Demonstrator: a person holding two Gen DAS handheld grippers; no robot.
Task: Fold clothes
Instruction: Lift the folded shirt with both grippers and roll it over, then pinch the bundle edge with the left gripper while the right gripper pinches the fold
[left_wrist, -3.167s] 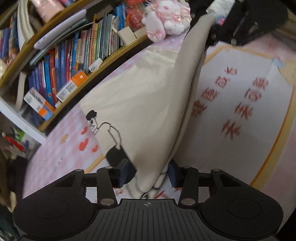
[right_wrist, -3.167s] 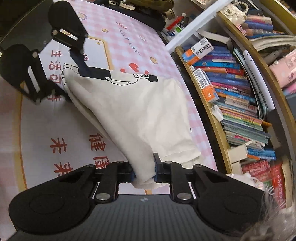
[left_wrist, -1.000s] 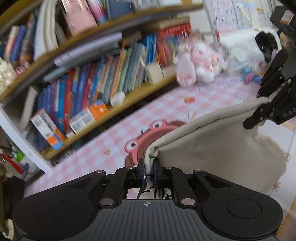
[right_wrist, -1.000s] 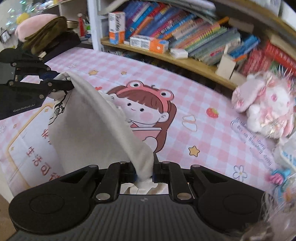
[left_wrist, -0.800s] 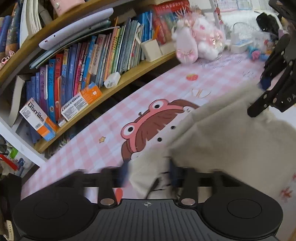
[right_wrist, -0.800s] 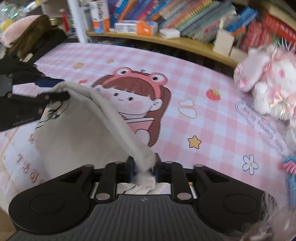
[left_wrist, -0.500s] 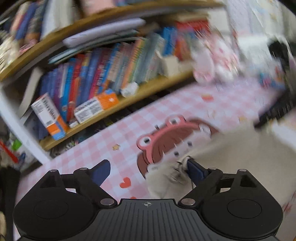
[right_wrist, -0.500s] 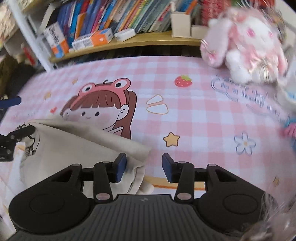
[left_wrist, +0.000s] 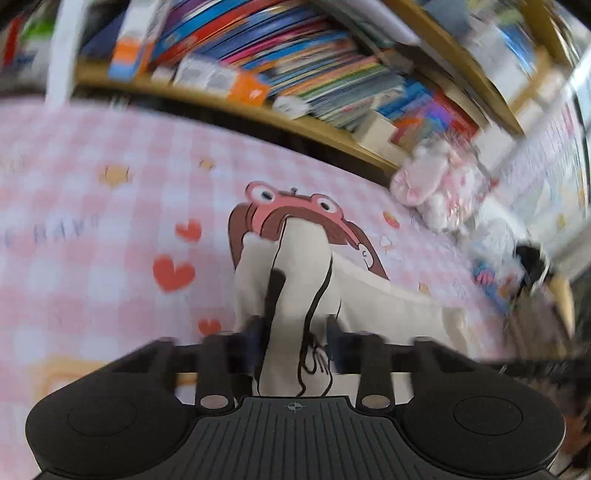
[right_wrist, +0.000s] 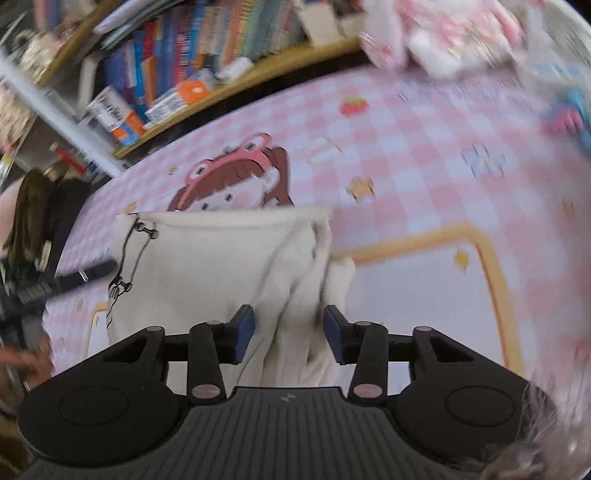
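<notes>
Right wrist view shows our right gripper (right_wrist: 289, 334) with its jaws set wide, a bunched fold of the cream cotton garment with a black line drawing (right_wrist: 221, 258) lying loose between the blue pads (right_wrist: 244, 328) but not pinched. Ahead of that gripper the garment lies mostly flat on the pink checked cartoon-print cloth (right_wrist: 424, 155) that covers the counter, its far edge straight and its right-hand side rumpled into thicker layers. In the left wrist view, which is blurred, our left gripper (left_wrist: 293, 341) has a ridge of the same cloth running up between its fingers; we cannot tell whether the jaws are pressing it or merely standing beside it. We judge the fabric light, soft and limp: it will sag and crease wherever it is not supported, and stacked layers may slide apart. A hold near corners or along a hemmed edge, both layers together, should keep folds square. Beyond both grippers stands a wooden bookshelf packed with colourful books (right_wrist: 207, 55).
</notes>
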